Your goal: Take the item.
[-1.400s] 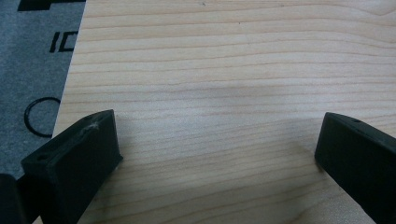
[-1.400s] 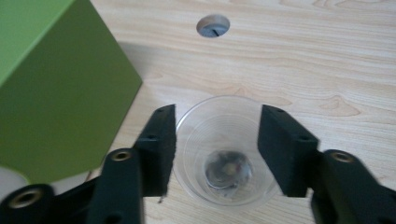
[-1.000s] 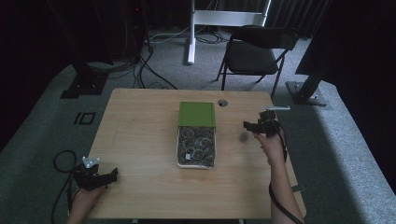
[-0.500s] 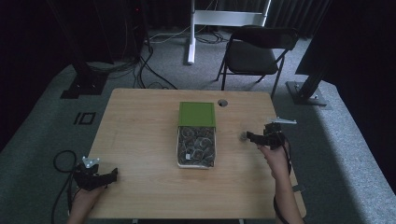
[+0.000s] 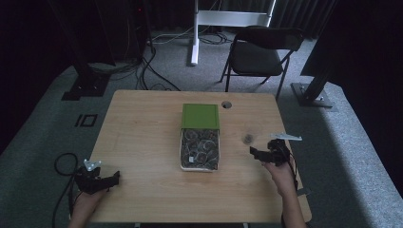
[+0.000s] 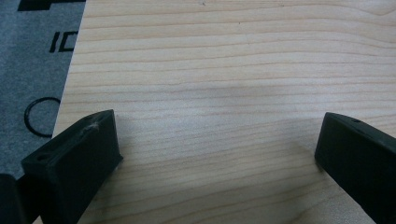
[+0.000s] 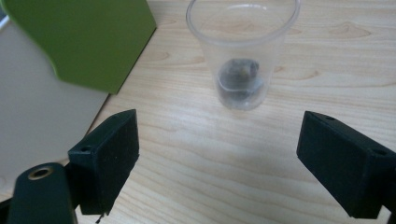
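The counter (image 5: 142,133) carries a tray (image 5: 200,151) with its long axis running away from me; its green lid (image 5: 200,115) covers the far end, and small dark items fill the near end. A clear cup (image 7: 243,51) stands upright, mouth up, right of the tray, with one dark item inside. My right tongs (image 7: 224,158) sit wide apart and empty just before the cup; a careless advance could tip it. My left tongs (image 6: 215,154) rest apart and empty at the near-left corner.

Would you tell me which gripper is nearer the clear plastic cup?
Right. The right gripper sits just beside the cup; the left gripper is at the table's far corner.
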A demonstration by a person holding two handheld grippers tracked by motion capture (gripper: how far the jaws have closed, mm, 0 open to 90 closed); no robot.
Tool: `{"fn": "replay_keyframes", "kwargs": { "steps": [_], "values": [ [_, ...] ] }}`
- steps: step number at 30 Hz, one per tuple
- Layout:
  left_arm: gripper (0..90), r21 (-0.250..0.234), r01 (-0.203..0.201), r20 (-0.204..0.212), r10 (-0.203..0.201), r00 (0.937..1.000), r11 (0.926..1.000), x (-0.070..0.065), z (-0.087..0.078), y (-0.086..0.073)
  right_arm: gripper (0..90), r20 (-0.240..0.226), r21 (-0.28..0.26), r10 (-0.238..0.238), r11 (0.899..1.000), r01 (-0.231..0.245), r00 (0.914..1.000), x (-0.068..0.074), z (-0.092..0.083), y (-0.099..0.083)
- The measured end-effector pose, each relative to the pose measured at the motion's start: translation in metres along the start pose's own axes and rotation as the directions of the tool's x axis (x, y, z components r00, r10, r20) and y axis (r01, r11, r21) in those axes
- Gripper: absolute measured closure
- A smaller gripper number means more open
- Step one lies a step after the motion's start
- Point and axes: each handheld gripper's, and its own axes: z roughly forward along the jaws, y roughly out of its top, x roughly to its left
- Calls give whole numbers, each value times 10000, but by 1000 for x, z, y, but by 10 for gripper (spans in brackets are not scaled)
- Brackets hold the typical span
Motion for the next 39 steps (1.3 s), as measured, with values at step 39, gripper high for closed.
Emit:
{"fn": "replay_keyframes", "kwargs": {
  "steps": [39],
  "values": [
    [3, 12, -15, -4, 15, 10000, 10000, 0, 0, 0, 130, 794, 992, -968, 9911, 888, 9921, -12, -5, -88]
  ]
}}
